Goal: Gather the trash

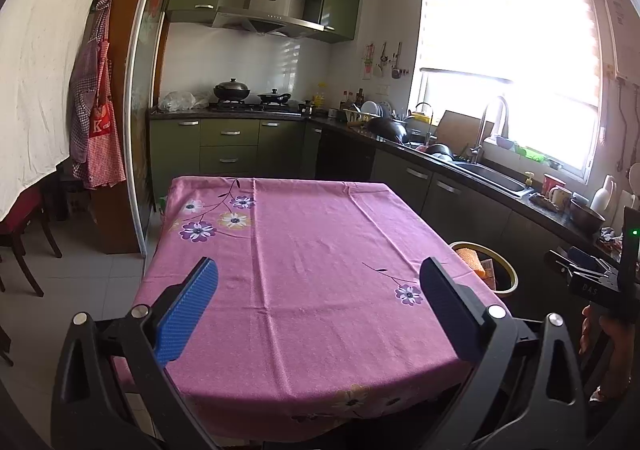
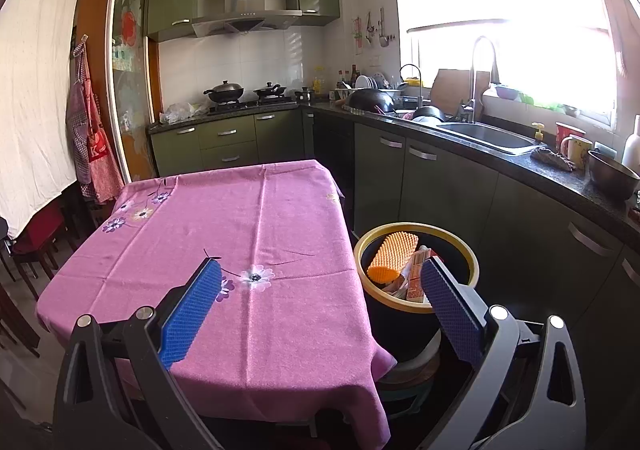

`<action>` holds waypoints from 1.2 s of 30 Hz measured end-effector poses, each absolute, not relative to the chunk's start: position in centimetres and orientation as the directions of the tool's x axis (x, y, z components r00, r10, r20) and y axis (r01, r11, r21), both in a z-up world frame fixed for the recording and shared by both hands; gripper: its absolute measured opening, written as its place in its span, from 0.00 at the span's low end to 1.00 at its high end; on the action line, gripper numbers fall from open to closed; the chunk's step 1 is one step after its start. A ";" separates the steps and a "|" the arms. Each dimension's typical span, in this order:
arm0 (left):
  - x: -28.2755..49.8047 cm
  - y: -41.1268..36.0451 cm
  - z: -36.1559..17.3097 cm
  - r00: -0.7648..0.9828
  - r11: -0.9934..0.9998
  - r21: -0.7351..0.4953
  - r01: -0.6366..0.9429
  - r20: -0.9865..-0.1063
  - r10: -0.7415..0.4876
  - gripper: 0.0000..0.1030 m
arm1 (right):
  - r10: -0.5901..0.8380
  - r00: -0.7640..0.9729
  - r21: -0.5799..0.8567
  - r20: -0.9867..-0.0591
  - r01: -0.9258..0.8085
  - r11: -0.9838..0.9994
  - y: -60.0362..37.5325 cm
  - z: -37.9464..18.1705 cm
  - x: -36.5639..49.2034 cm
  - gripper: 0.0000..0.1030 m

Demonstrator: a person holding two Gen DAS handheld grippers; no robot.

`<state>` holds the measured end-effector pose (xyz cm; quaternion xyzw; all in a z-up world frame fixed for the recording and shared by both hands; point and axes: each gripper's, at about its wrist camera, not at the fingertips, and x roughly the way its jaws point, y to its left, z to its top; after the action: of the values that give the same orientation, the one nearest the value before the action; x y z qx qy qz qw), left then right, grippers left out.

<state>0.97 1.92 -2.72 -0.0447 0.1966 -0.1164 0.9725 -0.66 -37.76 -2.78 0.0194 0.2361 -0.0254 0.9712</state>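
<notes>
The table [image 2: 240, 234] under its pink cloth carries nothing; off its right edge the bin [image 2: 416, 306] holds an orange roll [image 2: 390, 256] and wrappers [image 2: 414, 282], likely light and crushable, best pinched mid-body. Left gripper [image 1: 318, 286] and right gripper [image 2: 320, 290] both gape empty.

Table [image 2: 248, 217] stands mid-kitchen. Bin [image 2: 416, 306] sits on floor just beside table's right edge, near front corner; trash [image 2: 394, 256] inside bin. Counter [image 2: 520, 165] with sink [image 2: 486, 135] runs right of bin. Stove [image 2: 244, 103] behind table's far edge.
</notes>
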 end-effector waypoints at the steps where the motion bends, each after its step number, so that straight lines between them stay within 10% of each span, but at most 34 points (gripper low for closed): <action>1: 1.0 1.9 -2.7 0.896 0.969 -0.133 0.209 -0.371 -0.244 0.93 | -0.040 0.887 0.025 -0.459 0.058 0.998 -37.8 -2.8 -0.7 0.95; 36: 1.0 1.1 -2.7 0.883 0.962 -0.135 0.239 -0.382 -0.273 0.93 | -0.036 0.887 0.026 -0.460 0.054 0.998 -37.4 -2.8 -0.4 0.95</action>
<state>0.97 1.14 -2.68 -0.0420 0.2029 -0.1318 0.9694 -0.44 -37.37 -2.75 0.0188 0.2365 -0.0231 0.9712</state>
